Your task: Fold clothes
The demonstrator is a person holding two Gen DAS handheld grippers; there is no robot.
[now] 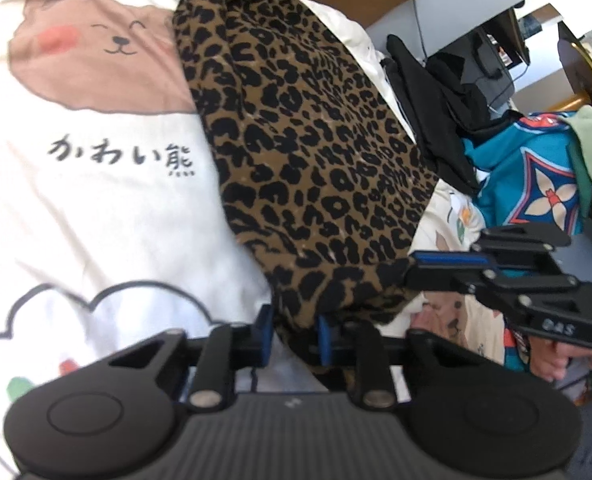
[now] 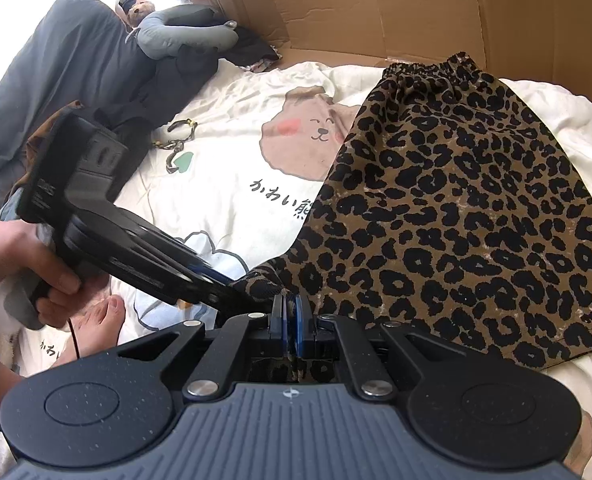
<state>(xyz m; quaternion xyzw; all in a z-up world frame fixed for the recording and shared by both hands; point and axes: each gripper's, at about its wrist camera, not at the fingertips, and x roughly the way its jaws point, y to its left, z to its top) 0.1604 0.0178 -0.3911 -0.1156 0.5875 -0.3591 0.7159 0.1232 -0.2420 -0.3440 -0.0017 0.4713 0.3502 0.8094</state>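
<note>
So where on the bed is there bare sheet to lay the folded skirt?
Bare sheet lies left of the leopard skirt, around the bear print. A smaller strip sits right of the skirt, by the cardboard. Crowded: the far-left grey pillow and the keychain.

Both tongs, left (image 1: pixel 295 334) and right (image 2: pixel 292 320), angle downward, jaws pinched nearly together.

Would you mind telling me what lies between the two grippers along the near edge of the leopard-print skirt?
Only the leopard-print skirt hem: a short stretch between left gripper and right gripper, seen in the right wrist view.

A brown, black-spotted leopard-print skirt (image 2: pixel 455 208) lies on a cream bear-print sheet (image 2: pixel 232 168).
</note>
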